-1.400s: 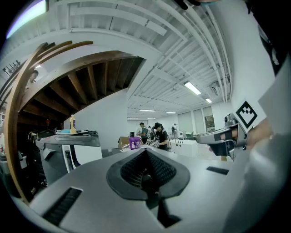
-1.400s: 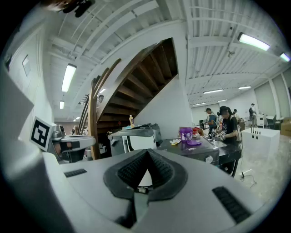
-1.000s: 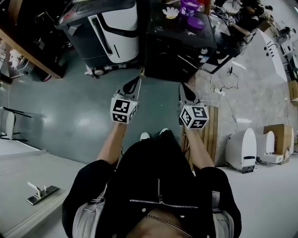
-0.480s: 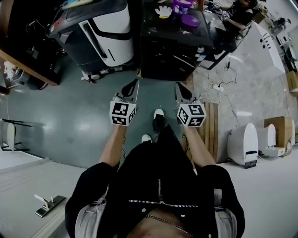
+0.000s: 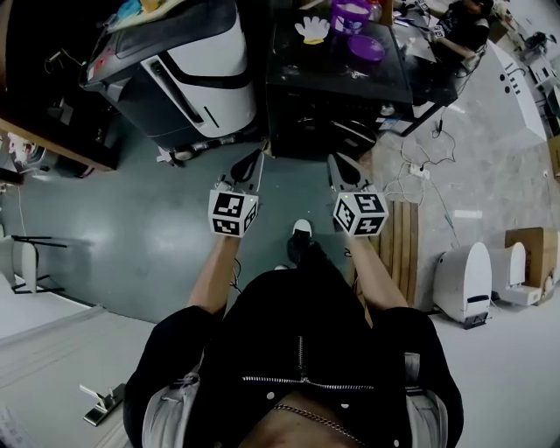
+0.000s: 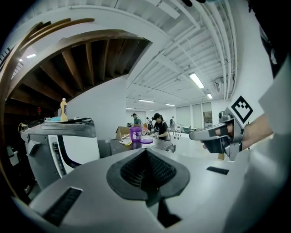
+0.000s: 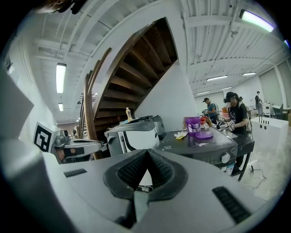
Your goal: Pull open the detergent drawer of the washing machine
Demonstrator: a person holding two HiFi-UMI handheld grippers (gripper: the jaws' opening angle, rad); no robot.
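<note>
A dark washing machine (image 5: 337,83) stands ahead of me; a purple tub (image 5: 350,13), a purple lid and a white glove lie on its top. In the right gripper view its front panel with a round knob (image 7: 226,158) faces me; I cannot make out the detergent drawer. My left gripper (image 5: 255,157) and right gripper (image 5: 338,163) are held side by side in front of the person, short of the machine, both pointing at it. Each has its jaws shut with nothing between them, as the left gripper (image 6: 146,152) and right gripper (image 7: 147,153) views show.
A white and grey appliance (image 5: 188,66) stands left of the dark machine, a yellow bottle (image 7: 129,113) on top. Cables and a power strip (image 5: 418,171) lie on the floor at right, beside wooden slats (image 5: 404,241). White units (image 5: 462,280) stand far right. People work behind.
The person has stepped forward: both machines sit nearer and lower in the head view. Both grippers moved along with the person and stayed shut, side by side.
</note>
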